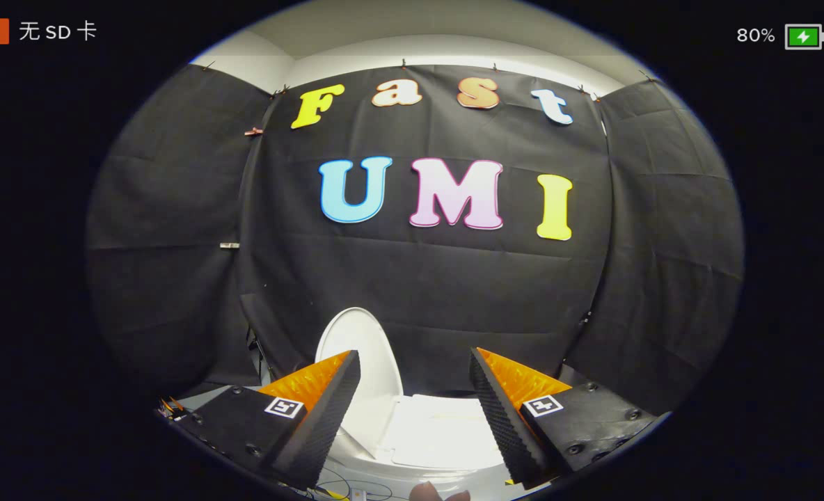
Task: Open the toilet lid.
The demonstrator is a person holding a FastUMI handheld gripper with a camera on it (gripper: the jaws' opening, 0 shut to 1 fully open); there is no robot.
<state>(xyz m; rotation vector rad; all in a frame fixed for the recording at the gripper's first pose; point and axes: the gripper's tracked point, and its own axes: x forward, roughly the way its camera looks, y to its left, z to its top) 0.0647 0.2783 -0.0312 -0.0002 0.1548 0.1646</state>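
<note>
The white toilet lid stands raised and nearly upright, an oval panel just ahead of my left finger, which covers its lower left part. To its right a flat white block, seemingly the toilet's tank top, lies between and below my fingers. My gripper is open, its fingers wide apart with nothing between them and touching nothing. The lid's lower edge meets the white toilet body beside the left finger.
Black cloth walls close the booth behind and on both sides of the toilet. Loose cables lie on the floor below the fingers. Part of a person's hand shows at the very bottom.
</note>
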